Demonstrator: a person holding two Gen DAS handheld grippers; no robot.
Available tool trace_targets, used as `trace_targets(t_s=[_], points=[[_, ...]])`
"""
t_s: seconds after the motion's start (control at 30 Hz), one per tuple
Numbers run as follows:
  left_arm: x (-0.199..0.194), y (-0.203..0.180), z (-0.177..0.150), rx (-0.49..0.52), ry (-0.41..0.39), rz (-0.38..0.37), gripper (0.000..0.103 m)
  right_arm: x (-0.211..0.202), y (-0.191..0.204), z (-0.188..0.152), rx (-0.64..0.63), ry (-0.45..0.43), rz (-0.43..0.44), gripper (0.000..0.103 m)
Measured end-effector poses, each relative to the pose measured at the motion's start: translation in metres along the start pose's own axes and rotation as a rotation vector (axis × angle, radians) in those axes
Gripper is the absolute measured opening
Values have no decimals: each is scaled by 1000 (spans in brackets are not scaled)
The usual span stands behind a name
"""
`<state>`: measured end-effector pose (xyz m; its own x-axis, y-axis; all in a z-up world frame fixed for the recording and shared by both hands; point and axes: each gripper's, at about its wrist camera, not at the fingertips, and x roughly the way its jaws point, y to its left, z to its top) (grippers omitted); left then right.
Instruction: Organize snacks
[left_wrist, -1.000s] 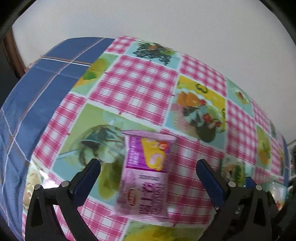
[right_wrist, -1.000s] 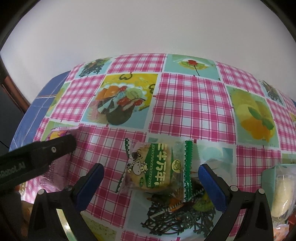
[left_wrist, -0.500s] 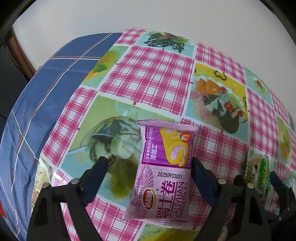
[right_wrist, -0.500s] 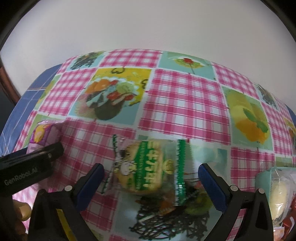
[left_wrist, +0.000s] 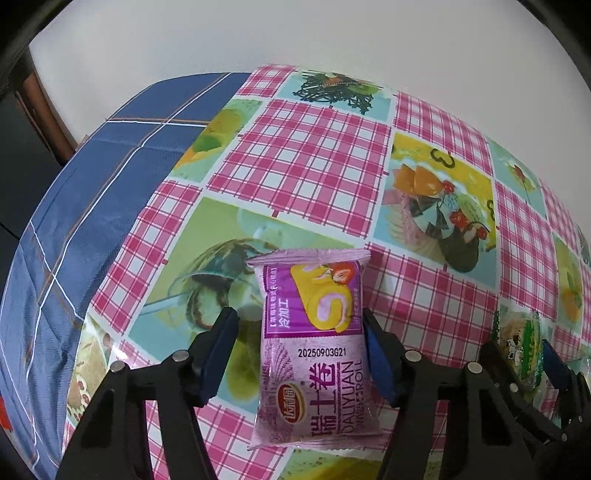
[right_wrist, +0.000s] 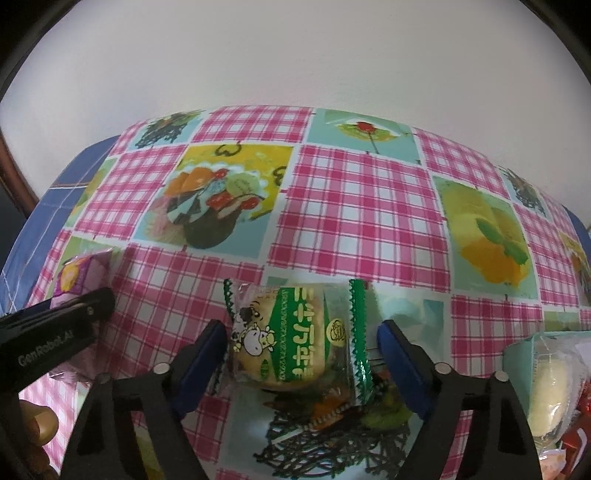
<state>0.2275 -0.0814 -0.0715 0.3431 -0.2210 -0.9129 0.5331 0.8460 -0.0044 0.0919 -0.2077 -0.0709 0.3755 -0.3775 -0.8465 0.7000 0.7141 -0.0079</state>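
A purple Swiss-roll packet (left_wrist: 314, 354) lies flat on the checked fruit-print tablecloth (left_wrist: 306, 166). My left gripper (left_wrist: 299, 350) straddles it, jaws closing: the right pad (left_wrist: 376, 358) meets the packet's edge, while the left pad (left_wrist: 218, 350) stands a little apart. A green-and-clear biscuit packet with a cow picture (right_wrist: 295, 339) lies between the fingers of my right gripper (right_wrist: 303, 358). Its jaws are closing too, with small gaps on both sides. The purple packet (right_wrist: 85, 273) also shows at the right wrist view's left edge.
A blue plaid cloth (left_wrist: 92, 221) covers the surface left of the tablecloth. A pale bun packet (right_wrist: 546, 387) and a red wrapper (right_wrist: 576, 435) lie at the right. A hand (right_wrist: 37, 424) shows at lower left. A white wall stands behind.
Both pairs of jaws have narrowed around their packets. The left gripper has tipped down slightly over the purple packet. Neither packet has shifted on the cloth.
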Motion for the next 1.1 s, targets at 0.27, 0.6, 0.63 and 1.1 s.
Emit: trace_targets(t_s=[0.27,0.6,0.63,1.1], points=[[0,-3,0,-8,-5,2,58,-2,-13,1,42,-1,-19,74],[-2,0,1,-20,5,2,46,-4,-21,3,74,27,-13,69],[-2,0,0,-20,5,2,45,-5,-21,3,78,30,-8,68],[-9,-7,1,-19,20,-43,40,-10,-25,8,96,62,13,59]])
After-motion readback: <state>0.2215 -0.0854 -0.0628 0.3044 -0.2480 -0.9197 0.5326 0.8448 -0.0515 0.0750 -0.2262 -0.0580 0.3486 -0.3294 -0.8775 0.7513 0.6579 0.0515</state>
